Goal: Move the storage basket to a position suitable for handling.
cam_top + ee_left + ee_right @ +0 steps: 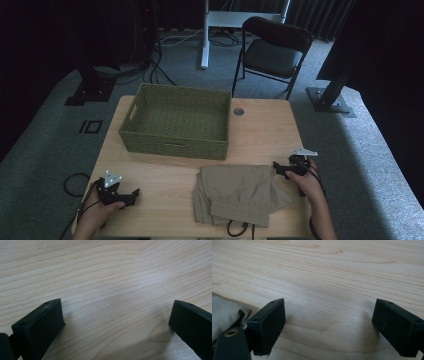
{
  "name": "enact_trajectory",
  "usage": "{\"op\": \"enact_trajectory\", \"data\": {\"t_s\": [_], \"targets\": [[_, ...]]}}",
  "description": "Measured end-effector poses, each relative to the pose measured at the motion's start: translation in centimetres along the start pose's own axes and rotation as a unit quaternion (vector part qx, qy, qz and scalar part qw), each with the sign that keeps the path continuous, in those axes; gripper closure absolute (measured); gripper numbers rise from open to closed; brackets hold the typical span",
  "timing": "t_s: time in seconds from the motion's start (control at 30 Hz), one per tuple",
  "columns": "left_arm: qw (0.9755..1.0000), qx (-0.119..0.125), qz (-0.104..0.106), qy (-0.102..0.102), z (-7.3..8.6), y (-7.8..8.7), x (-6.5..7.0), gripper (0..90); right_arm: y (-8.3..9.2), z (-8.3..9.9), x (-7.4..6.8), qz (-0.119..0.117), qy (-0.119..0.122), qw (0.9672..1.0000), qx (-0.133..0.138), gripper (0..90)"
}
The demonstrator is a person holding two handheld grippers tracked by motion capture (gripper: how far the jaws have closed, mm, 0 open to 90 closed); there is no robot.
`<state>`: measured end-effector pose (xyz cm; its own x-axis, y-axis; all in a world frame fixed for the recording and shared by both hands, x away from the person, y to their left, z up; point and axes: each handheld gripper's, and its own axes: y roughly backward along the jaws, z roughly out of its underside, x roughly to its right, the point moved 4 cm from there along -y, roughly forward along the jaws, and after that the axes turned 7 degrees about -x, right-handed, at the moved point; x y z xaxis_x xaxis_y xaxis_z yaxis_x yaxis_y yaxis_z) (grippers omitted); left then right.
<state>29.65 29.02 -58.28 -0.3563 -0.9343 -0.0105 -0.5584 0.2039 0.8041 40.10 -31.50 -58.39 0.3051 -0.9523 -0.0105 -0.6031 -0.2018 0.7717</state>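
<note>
Pale wooden table (260, 130) carries the folded khaki trousers (240, 192) at lower centre of the high view, with the woven basket (175, 120) above them. Both my left gripper (134, 194) and right gripper (276, 165) stand spread, pinching nothing. If my right jaws catch just the top layer at the edge, the fold could slide apart.

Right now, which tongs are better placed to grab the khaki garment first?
Right. The right tongs sit open at the folded khaki garment, at its upper right corner; cloth shows beside one jaw in the right gripper view. The left tongs, also open, rest over bare table, apart from the garment's left edge.
</note>
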Motion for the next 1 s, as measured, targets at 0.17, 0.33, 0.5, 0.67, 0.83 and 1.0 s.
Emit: {"op": "enact_trajectory", "data": {"t_s": [0.17, 0.33, 0.5, 0.67, 0.83, 1.0], "targets": [[0.9998, 0.003, 0.016, -0.011, 0.0, 0.1, -0.2, 0.6, 0.0, 0.0, 0.0, 0.0, 0.001, 1.0, -0.001, 11.3], [0.9998, 0.013, 0.014, -0.008, -0.1, 0.2, -0.8, 0.6, 0.0, -0.1, 0.1, 0.001, -0.003, 1.0, -0.002, 11.3], [0.9998, 0.002, 0.015, -0.009, -0.7, 0.0, -1.6, 0.6, 0.0, -0.4, 0.3, -0.002, -0.016, 0.9999, -0.002, 11.4], [0.9998, -0.005, -0.002, -0.018, -1.5, -0.1, -2.1, 0.6, 0.4, -1.3, 0.2, -0.005, -0.011, 0.9999, 0.01, 11.5], [0.9998, 0.001, 0.006, -0.017, -2.6, 0.1, -2.5, 0.6, 1.2, -2.7, -0.2, -0.014, -0.006, 0.9997, 0.019, 12.8], [0.9996, 0.024, 0.006, -0.011, -4.4, 0.7, -3.6, 0.6, 1.7, -3.9, -0.9, -0.027, -0.006, 0.999, 0.034, 12.6]]}}
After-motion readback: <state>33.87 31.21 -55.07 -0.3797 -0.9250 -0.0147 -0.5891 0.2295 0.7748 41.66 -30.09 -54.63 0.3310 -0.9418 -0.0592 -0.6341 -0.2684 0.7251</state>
